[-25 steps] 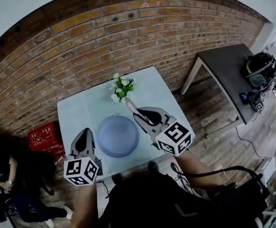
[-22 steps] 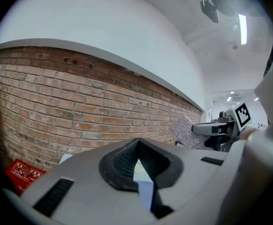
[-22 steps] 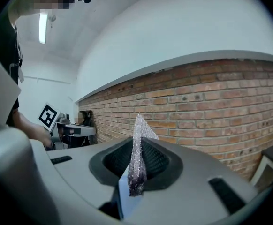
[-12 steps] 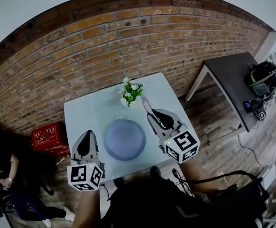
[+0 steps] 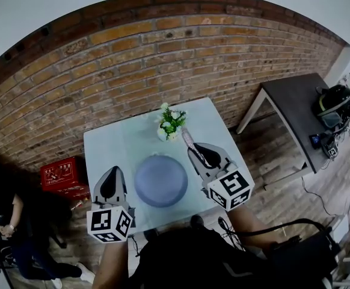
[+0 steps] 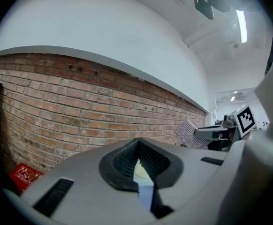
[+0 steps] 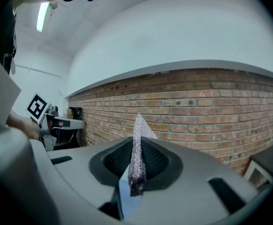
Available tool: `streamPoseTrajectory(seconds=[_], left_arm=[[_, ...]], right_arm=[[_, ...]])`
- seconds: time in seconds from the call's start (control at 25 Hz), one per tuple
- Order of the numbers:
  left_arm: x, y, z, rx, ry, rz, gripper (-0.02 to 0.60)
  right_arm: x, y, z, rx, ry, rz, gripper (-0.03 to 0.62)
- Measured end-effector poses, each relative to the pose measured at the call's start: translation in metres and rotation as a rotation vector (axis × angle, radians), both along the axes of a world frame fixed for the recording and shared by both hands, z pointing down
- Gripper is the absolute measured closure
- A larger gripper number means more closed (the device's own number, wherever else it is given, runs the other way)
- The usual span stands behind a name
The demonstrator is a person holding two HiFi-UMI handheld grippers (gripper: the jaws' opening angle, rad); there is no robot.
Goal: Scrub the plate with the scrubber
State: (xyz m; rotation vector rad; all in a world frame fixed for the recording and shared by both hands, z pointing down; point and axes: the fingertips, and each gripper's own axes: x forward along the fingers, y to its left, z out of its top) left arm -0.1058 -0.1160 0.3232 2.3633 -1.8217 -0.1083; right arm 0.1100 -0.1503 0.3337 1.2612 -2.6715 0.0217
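Abutting brick wall, pale table under plate

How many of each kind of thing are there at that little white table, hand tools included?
plate: 1
pot of flowers: 1
scrubber: 1
grippers: 2, the left gripper and the right gripper
Total: 5

The plate is round and blue-grey, and lies flat on the pale table near the middle of its front edge. The scrubber, a silvery glittering mesh sheet, stands edge-on, pinched in the right gripper, above the table's right edge.
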Motion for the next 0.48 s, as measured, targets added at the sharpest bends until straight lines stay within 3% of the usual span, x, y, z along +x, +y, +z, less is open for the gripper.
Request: streamPoseTrajectory(seconds=[0.48], left_arm=[[0.0044,-0.004,-0.0007,0.003,0.018,0.026,0.572]], right_arm=[[0.0068,-0.0067,-0.0027,-0.022,-0.039,0.007,0.528]])
